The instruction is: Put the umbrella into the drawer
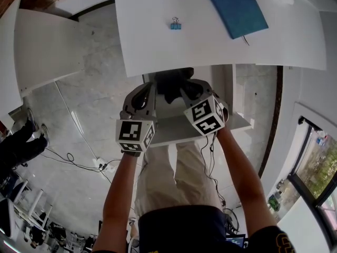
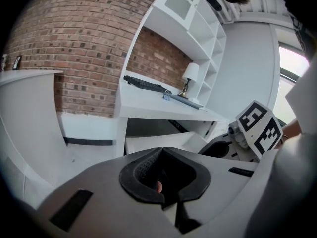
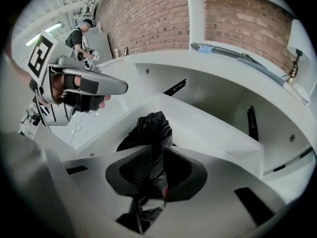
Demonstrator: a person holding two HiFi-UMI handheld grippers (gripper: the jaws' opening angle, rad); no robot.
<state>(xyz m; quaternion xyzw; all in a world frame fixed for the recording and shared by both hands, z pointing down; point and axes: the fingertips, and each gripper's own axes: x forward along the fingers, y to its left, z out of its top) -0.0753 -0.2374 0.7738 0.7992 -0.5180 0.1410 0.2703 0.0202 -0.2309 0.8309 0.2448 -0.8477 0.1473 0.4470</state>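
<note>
**Right gripper view: jaws clamped on the black umbrella over the open drawer**

The right gripper (image 3: 153, 155) has its jaws drawn in narrow, and their dark pads pinch a fold of the folded black umbrella (image 3: 151, 128). A crumpled bunch of the fabric sticks out past the jaw tips, and more of it trails back under the jaws towards the camera. Just beyond the tips lies the white drawer (image 3: 213, 133), pulled out from under the desk. I cannot tell whether the umbrella touches the drawer.

Off to the left of these jaws, well apart from the umbrella, the left gripper (image 3: 106, 87) shows from the side with its marker cube. Far beyond it a person (image 3: 79, 33) stands by the brick wall.

In the left gripper view that gripper's (image 2: 161, 152) jaws stand together, their tips meet, and nothing is caught between them. Ahead of them is the desk (image 2: 148, 100) with a small lamp (image 2: 190, 73) on it, and to their right the right gripper's cube.

In the head view the umbrella (image 1: 171, 86) is a dark mass between the tips of the two grippers, at the desk's near edge and above the drawer (image 1: 237, 121). Farther along the desk (image 1: 158, 41) beyond the jaws lie a blue binder clip (image 1: 175, 23) and a blue mat (image 1: 234, 7).
</note>
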